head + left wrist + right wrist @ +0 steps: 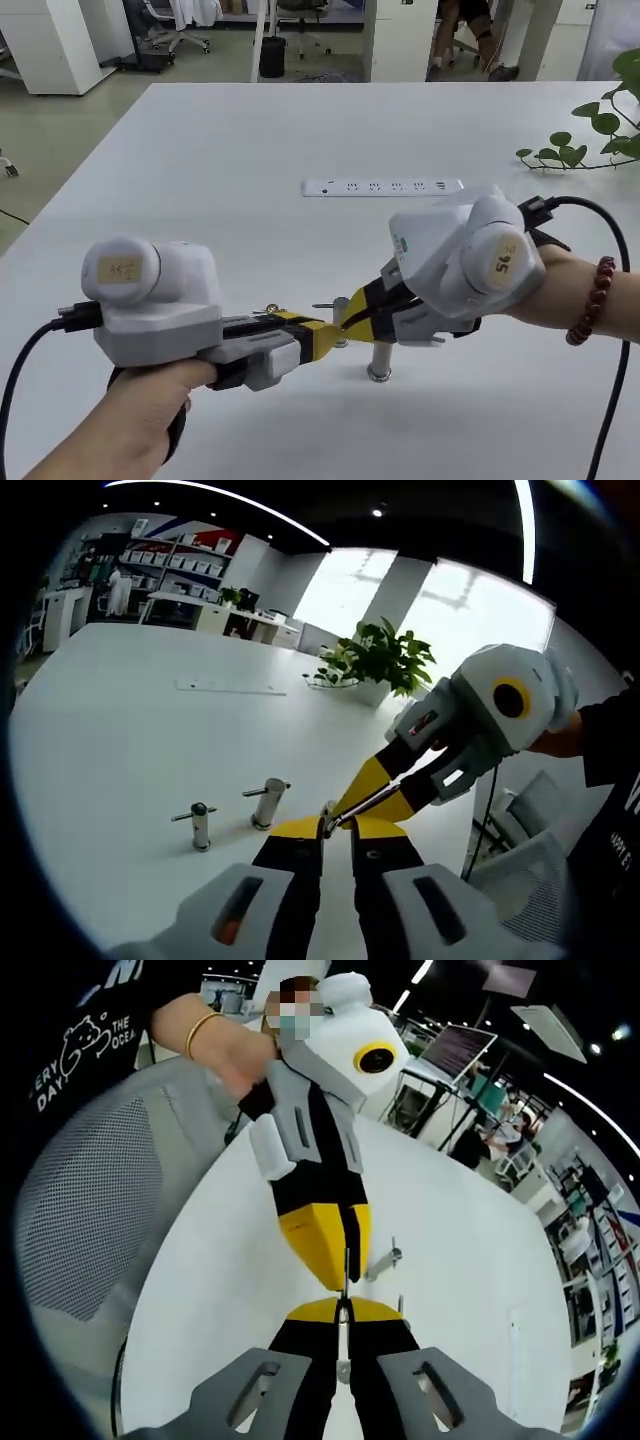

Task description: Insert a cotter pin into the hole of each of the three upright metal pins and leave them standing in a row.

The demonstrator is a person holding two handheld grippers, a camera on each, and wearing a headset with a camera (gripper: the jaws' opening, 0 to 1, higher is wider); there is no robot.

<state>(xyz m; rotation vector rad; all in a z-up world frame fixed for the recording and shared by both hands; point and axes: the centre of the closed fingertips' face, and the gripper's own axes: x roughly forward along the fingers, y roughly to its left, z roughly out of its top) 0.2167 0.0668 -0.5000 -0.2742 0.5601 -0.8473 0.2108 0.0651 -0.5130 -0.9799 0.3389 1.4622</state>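
At lower centre of the head view, the left gripper (328, 338) and right gripper (345, 320) meet tips, both pressed together, the right pinching a cotter pin (346, 1278).

black shirt (100, 1010) print "THE OCEA", "DAY"

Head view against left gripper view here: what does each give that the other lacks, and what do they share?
Head view: the hand gripping the left gripper, a bead bracelet, a metal pin's base below the jaws. Left gripper view: two upright pins in full, a cotter pin through each, and a dark sleeve. Shared: right gripper, power strip, plant.
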